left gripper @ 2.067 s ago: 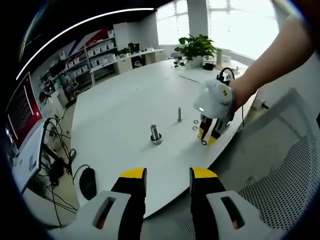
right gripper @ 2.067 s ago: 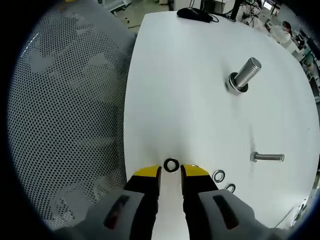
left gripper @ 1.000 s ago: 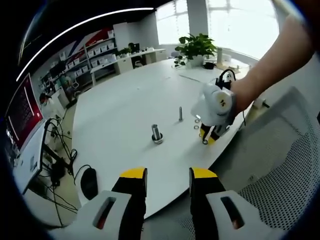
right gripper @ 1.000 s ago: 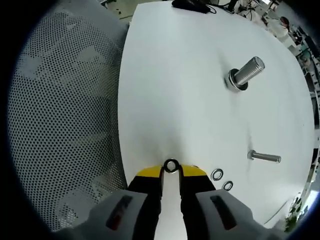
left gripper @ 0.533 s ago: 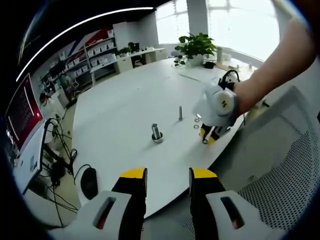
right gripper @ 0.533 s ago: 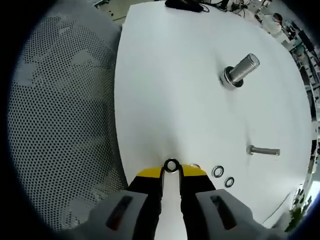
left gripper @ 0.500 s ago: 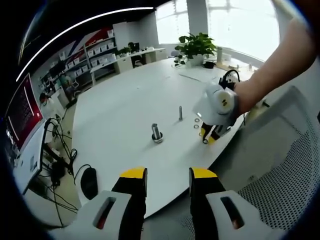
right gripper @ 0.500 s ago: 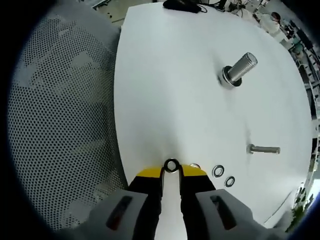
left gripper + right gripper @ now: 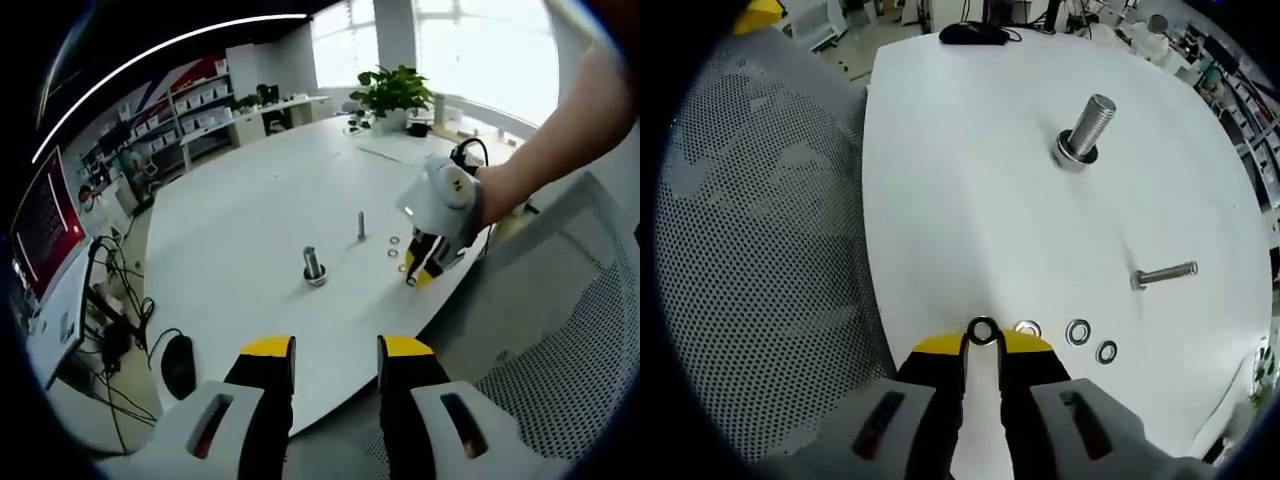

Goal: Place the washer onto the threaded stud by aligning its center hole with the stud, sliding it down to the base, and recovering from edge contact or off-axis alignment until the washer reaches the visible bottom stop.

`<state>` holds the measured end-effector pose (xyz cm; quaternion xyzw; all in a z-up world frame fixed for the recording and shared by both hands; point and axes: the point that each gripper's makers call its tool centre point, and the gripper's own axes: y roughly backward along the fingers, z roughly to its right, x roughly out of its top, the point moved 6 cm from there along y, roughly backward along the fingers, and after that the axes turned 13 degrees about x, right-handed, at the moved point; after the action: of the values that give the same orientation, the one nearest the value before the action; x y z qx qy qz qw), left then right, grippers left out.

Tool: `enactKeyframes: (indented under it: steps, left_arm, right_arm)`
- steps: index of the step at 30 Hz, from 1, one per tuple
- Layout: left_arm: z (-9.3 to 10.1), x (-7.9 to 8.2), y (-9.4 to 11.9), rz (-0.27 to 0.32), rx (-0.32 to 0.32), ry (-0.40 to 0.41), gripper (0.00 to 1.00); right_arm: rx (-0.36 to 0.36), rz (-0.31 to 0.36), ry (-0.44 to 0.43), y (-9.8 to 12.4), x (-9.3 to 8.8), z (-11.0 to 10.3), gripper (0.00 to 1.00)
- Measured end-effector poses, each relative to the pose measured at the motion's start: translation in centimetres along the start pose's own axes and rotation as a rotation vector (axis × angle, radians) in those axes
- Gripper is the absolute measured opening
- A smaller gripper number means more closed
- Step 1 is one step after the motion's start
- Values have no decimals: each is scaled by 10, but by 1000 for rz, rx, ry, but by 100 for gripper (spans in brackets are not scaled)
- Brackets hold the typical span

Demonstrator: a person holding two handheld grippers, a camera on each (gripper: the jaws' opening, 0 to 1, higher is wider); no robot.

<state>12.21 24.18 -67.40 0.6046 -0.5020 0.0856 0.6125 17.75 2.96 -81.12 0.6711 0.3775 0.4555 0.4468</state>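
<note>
A washer (image 9: 983, 330) sits pinched between the yellow tips of the right gripper (image 9: 983, 345), jaws closed on its rim, hole facing the camera. It is held just above the white table (image 9: 970, 190), close to the table edge and well apart from the threaded stud (image 9: 1086, 127). That thick stud stands upright on the table with a ring at its base, far across the table from the held washer. A thinner bolt (image 9: 1163, 273) also stands on the table, nearer the held washer than the thick stud is, off to the right in the right gripper view. Three loose washers (image 9: 1078, 332) lie flat in a short row just beside the right gripper's tips, the nearest one almost touching the right jaw.

In the left gripper view the right gripper (image 9: 412, 277) shows tilted down over the table edge, held by a person's hand (image 9: 500, 190), with the thick stud (image 9: 313, 266) and thin bolt (image 9: 361, 226) further in on the table. The left gripper (image 9: 335, 352) hangs off the table, jaws apart with nothing between them.

A perforated grey chair back (image 9: 750, 250) lies beside the table edge. A black mouse (image 9: 975, 33) rests at the far end of the table from the washer. A potted plant (image 9: 390, 98) and shelving (image 9: 200, 110) stand beyond the table. No writing is readable; the red screen (image 9: 40, 215) at the side is too blurred.
</note>
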Motion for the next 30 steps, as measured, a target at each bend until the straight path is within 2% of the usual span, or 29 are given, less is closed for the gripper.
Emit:
enactKeyframes:
  steps: [8, 22, 30]
  left_arm:
    - [1, 0, 0, 3, -6, -3, 31]
    - [2, 0, 0, 7, -13, -9, 31]
    - [2, 1, 1, 10, -11, -7, 31]
  right_arm:
    - [-16, 53, -43, 13, 0, 8, 14]
    - [-112, 143, -135, 62, 6, 55, 14]
    - [-148, 159, -132, 78, 16, 74, 14]
